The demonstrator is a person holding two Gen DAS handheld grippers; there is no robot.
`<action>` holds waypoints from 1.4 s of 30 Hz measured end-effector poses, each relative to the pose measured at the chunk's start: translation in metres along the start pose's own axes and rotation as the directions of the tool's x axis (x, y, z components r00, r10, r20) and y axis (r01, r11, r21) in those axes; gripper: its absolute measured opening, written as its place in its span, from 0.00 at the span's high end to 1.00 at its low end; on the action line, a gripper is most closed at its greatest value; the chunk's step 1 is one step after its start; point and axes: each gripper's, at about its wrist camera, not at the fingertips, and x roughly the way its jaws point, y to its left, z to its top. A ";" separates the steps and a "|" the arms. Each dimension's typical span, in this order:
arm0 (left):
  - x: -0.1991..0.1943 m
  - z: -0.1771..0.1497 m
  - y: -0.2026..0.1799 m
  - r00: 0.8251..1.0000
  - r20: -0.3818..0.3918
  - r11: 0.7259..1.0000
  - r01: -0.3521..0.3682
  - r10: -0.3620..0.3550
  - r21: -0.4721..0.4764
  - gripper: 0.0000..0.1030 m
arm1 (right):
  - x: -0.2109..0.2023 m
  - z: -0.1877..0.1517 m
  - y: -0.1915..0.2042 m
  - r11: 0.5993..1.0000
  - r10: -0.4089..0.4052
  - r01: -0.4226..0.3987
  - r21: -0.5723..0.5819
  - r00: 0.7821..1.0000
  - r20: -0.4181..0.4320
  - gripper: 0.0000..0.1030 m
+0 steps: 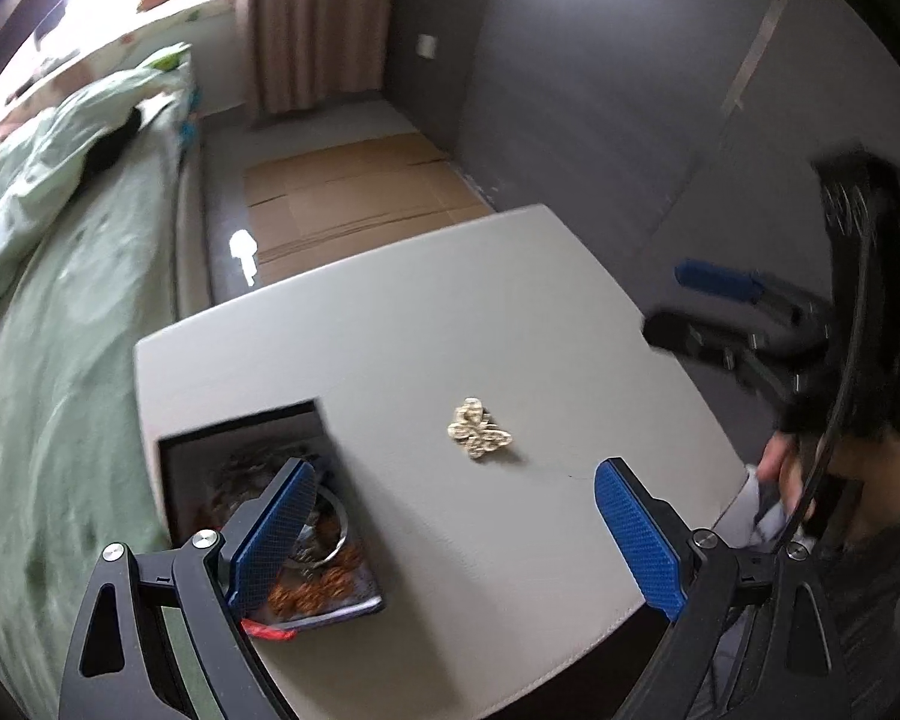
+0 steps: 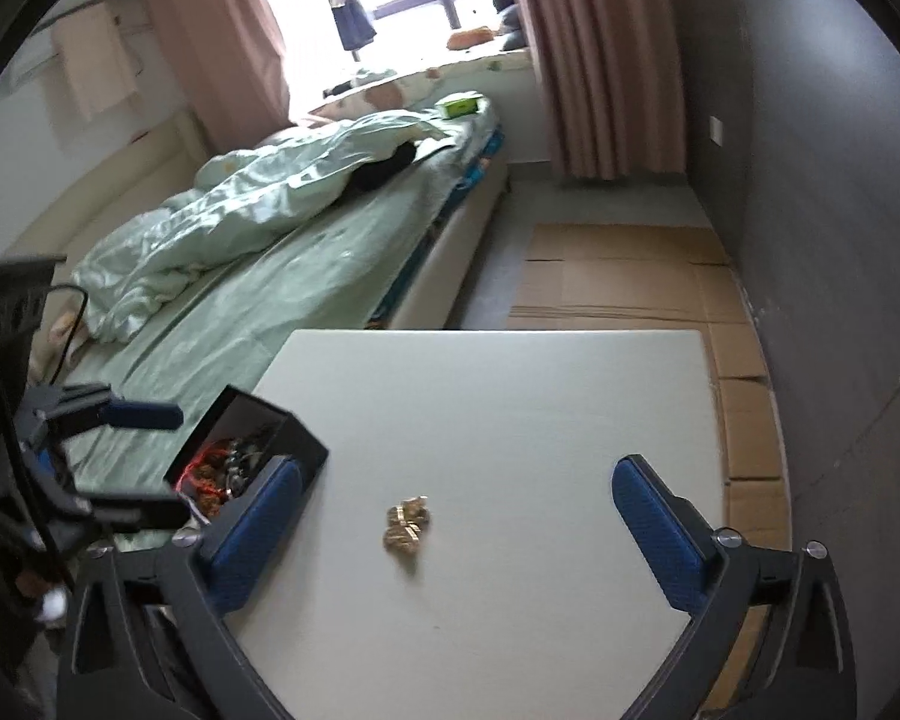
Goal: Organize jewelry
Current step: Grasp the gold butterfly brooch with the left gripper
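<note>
A gold butterfly brooch lies on the grey-white table; it also shows in the right wrist view. A black open box holding bracelets and beads sits at the table's left edge, also seen in the right wrist view. My left gripper is open and empty above the table, its left finger over the box. My right gripper is open and empty, hovering near the brooch; it appears at the right in the left wrist view.
A bed with green bedding stands left of the table. Flattened cardboard covers the floor beyond the table. A grey wall runs along the right. Pink curtains hang at the window.
</note>
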 end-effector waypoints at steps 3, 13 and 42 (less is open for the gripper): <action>0.014 0.001 -0.018 1.000 -0.022 0.992 -0.019 0.022 0.124 0.08 | -0.001 -0.001 -0.016 0.998 0.003 -0.002 0.056 1.000 -0.009 0.00; 0.069 0.012 -0.032 0.985 -0.173 0.962 0.052 -0.005 0.270 0.20 | 0.004 -0.014 -0.055 0.986 0.004 0.010 0.165 0.996 -0.086 0.00; 0.145 0.023 -0.032 0.925 -0.372 0.902 0.090 0.082 0.422 0.60 | -0.004 -0.033 -0.101 0.977 0.023 0.001 0.212 0.993 -0.114 0.01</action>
